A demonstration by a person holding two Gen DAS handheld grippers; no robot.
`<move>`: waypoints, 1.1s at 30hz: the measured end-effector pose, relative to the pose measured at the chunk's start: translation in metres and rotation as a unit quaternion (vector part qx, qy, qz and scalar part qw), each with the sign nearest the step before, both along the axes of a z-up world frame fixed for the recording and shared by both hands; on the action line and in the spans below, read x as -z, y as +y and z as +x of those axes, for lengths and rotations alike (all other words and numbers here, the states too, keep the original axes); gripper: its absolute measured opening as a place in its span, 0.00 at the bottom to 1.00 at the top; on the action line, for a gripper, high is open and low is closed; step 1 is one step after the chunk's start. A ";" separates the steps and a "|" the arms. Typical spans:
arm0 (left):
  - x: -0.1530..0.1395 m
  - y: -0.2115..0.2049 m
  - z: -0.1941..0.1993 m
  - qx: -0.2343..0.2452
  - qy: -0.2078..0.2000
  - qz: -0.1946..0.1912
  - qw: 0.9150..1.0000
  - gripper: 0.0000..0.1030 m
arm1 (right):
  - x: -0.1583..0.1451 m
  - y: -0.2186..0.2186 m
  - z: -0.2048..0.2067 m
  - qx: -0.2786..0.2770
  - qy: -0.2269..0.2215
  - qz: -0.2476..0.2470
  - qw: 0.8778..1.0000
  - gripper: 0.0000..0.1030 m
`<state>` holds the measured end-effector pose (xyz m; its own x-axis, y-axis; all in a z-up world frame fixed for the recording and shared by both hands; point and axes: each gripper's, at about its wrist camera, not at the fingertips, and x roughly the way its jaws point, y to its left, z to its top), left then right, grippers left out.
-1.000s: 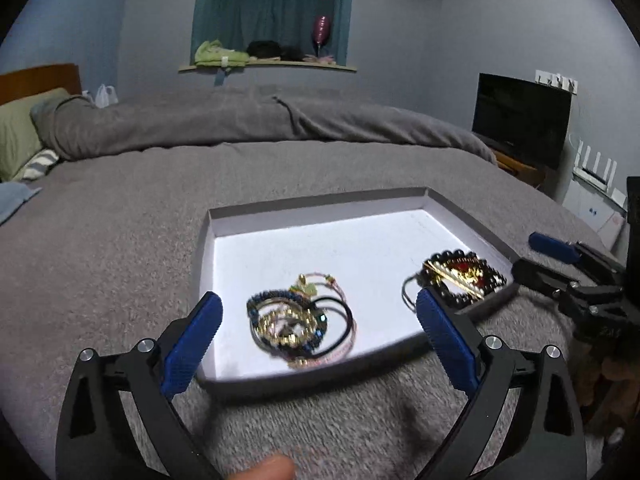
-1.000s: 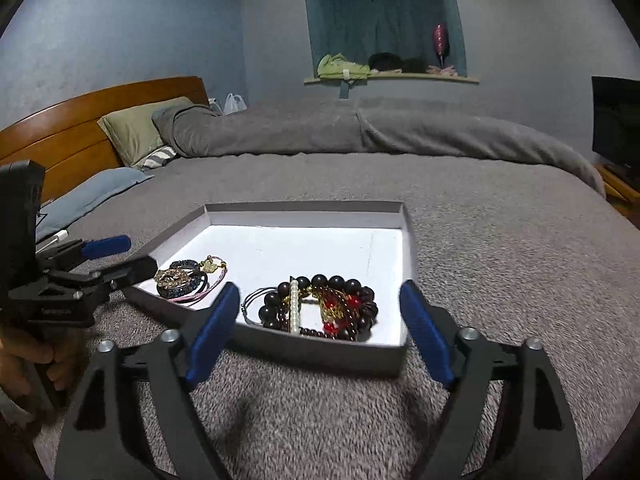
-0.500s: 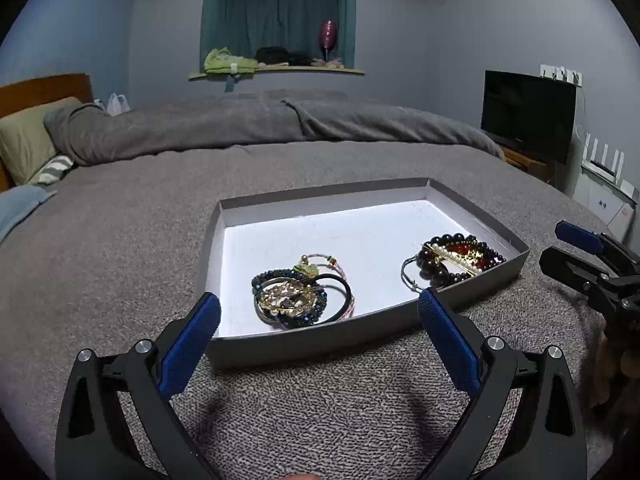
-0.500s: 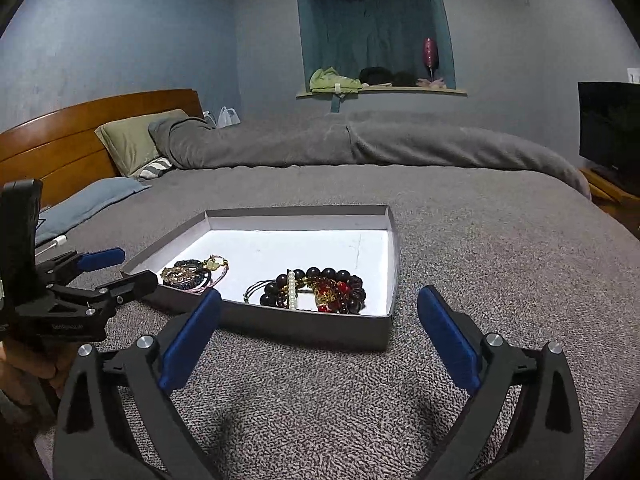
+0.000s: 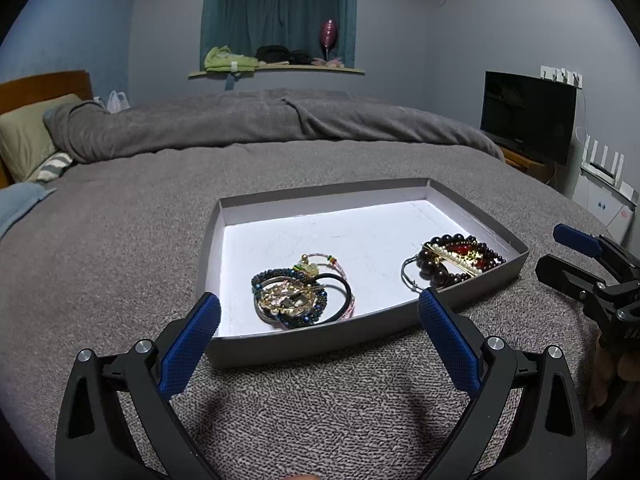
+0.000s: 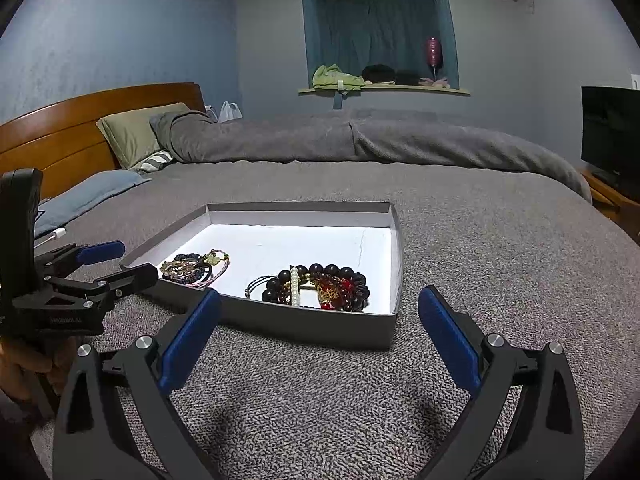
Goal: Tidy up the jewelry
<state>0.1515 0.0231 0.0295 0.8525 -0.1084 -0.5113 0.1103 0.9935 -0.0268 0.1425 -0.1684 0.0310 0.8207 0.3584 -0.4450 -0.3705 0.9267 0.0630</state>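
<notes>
A shallow grey box (image 5: 304, 344) with a white floor lies on the grey bed cover; it also shows in the right wrist view (image 6: 320, 326). Inside, a pile of blue-bead, gold and pink bracelets with a black hair tie (image 5: 302, 298) (image 6: 194, 268) lies at the left. A pile of dark bead, red and pearl bracelets (image 5: 452, 260) (image 6: 320, 288) lies at the right. My left gripper (image 5: 318, 308) is open and empty in front of the box. My right gripper (image 6: 318, 306) is open and empty, just short of the box's near wall.
The box sits on a large bed with a rumpled grey duvet (image 5: 260, 124) behind it and pillows (image 6: 136, 136) by a wooden headboard (image 6: 80, 120). A television (image 5: 528, 116) stands at the right. A window ledge (image 5: 276, 70) holds clothes.
Both grippers have pulled back and away from the box, which now sits farther off in both views. The jewelry has not moved. Both stay open.
</notes>
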 end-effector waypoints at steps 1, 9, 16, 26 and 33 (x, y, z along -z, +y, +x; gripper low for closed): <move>0.000 0.000 0.000 0.000 0.000 0.000 1.000 0.95 | 0.000 0.000 0.000 0.000 0.000 -0.001 1.000 0.94; 0.002 0.001 0.000 -0.001 0.004 -0.004 1.000 0.95 | 0.000 0.002 0.000 -0.002 0.000 -0.002 1.000 0.95; 0.001 0.002 0.001 -0.001 0.004 -0.004 1.000 0.95 | 0.000 0.002 0.000 -0.002 0.000 -0.002 1.000 0.95; 0.001 0.002 0.000 -0.001 0.004 -0.004 1.000 0.95 | 0.000 0.002 0.000 -0.002 0.000 -0.002 1.000 0.95; 0.001 0.002 0.000 -0.001 0.005 -0.004 1.000 0.95 | 0.000 0.003 0.000 -0.002 0.000 -0.002 1.000 0.95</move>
